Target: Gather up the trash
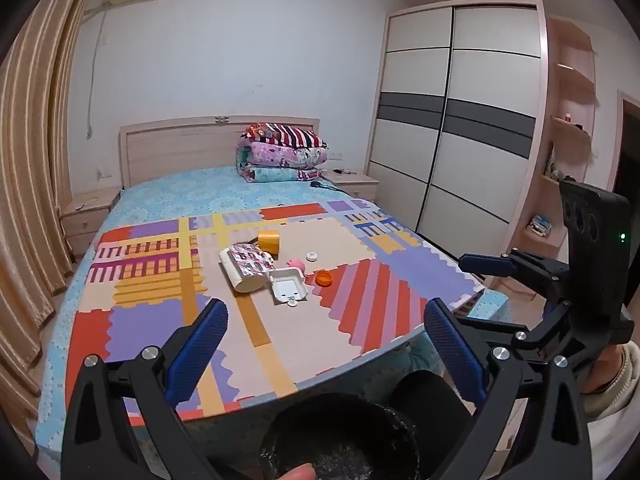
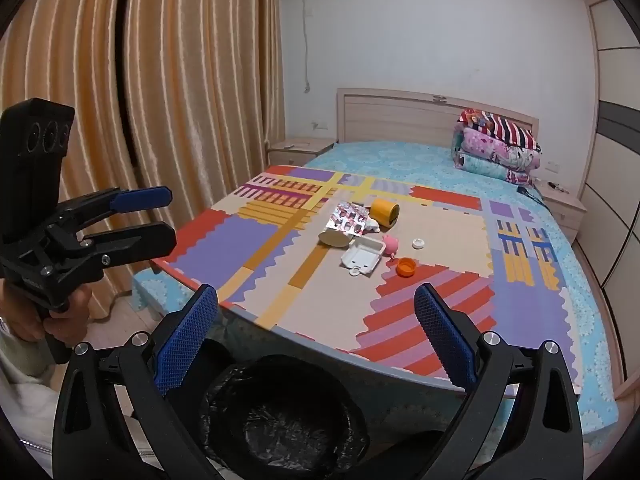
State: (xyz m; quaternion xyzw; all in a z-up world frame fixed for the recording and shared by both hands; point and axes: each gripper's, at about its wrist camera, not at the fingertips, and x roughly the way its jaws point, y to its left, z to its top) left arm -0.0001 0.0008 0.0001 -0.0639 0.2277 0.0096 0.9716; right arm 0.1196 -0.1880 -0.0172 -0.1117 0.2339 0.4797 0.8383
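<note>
Trash lies in a cluster on the colourful foam mat [image 1: 248, 320] on the bed: a white paper cup on its side [image 1: 244, 276] [image 2: 335, 237], a patterned foil wrapper [image 1: 254, 261] [image 2: 347, 218], a white open clamshell box [image 1: 289, 289] [image 2: 362, 258], a yellow tape roll [image 1: 269, 241] [image 2: 385, 213], a pink toy [image 1: 297, 264] [image 2: 390, 243], a white cap [image 1: 311, 256] [image 2: 418, 243] and an orange cap [image 1: 323, 278] [image 2: 405, 268]. A black-lined bin [image 2: 280, 420] [image 1: 340, 440] stands below, in front of the bed. My left gripper [image 1: 326, 324] and right gripper [image 2: 316, 312] are open and empty, short of the trash.
Folded quilts [image 1: 282, 156] are stacked by the headboard. A sliding-door wardrobe [image 1: 452, 120] stands right of the bed, curtains [image 2: 160, 100] to its left, nightstands [image 1: 86, 216] at both sides. The right gripper's body [image 1: 560, 276] and the left gripper's body [image 2: 80, 232] flank each view.
</note>
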